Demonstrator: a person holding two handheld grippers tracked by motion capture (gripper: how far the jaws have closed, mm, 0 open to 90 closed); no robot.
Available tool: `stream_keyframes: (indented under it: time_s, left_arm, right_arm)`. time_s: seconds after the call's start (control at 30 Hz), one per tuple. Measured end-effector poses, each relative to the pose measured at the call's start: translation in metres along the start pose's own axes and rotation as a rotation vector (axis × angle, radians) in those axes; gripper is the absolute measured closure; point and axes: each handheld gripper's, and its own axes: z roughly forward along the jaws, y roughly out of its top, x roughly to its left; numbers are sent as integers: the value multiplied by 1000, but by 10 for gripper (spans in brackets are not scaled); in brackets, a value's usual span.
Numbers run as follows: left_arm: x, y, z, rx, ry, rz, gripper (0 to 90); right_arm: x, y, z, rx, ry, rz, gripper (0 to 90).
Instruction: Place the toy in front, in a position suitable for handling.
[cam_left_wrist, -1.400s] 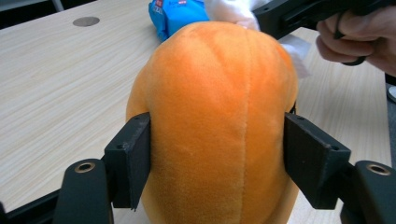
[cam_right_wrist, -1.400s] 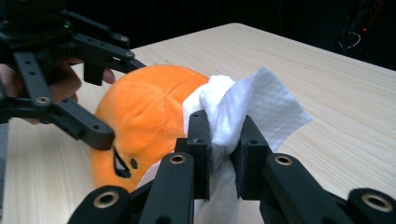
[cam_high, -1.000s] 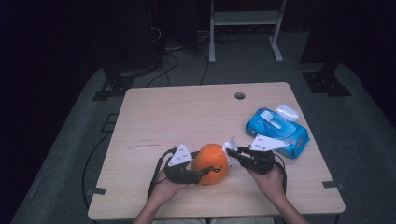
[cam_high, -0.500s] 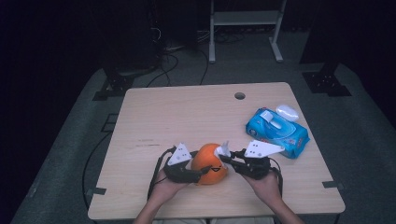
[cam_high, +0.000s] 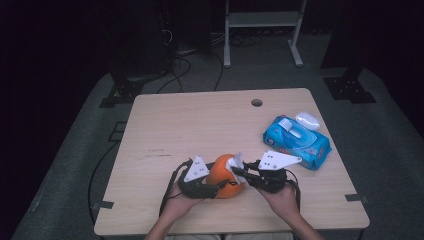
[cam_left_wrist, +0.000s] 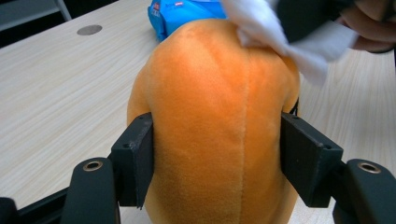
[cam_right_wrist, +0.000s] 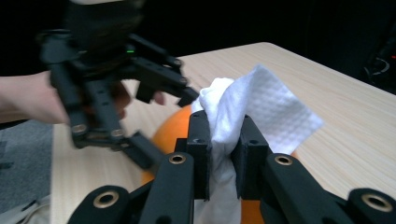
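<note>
High view: the right tool (cam_high: 239, 172), pinching a white wipe (cam_high: 234, 162), has slid onto the orange plush toy (cam_high: 226, 176) the left tool (cam_high: 214, 187) clamps; wiping underway.

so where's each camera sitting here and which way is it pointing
High view: fixed above the person's side, looking forward and down on the table; both forearms enter from below, left tongs and right tongs at the orange plush toy.
Left gripper view: rides the left tongs, looking along the jaws that clamp the plush toy, toward the blue wipes pack.
Right gripper view: rides the right tongs, its jaws pinching a white wipe; the other hand beyond.
Shared: toy and wipe.
</note>
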Motion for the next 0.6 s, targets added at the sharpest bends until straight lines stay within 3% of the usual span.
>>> stream_keyframes:
  time_s: [0.1, 0.17, 0.37, 0.43, 0.6]
  left_arm:
    - [0, 0, 1, -1, -2, 4, 340]
    - [-1, 1, 2, -1, -1, 6, 340]
    - [-7, 3, 2, 7, 13, 48, 340]
    - [-10, 4, 2, 15, 21, 69, 341]
    - [-11, 4, 4, 7, 16, 65, 340]
  right_arm:
    - [-13, -5, -3, 4, -31, 47, 779]
    - [-16, -7, -5, 1, -27, 74, 779]
    - [13, 6, 3, 6, 18, -44, 778]
    - [17, 8, 5, 16, 13, -70, 779]
    - [0, 4, 0, 14, -24, -35, 777]
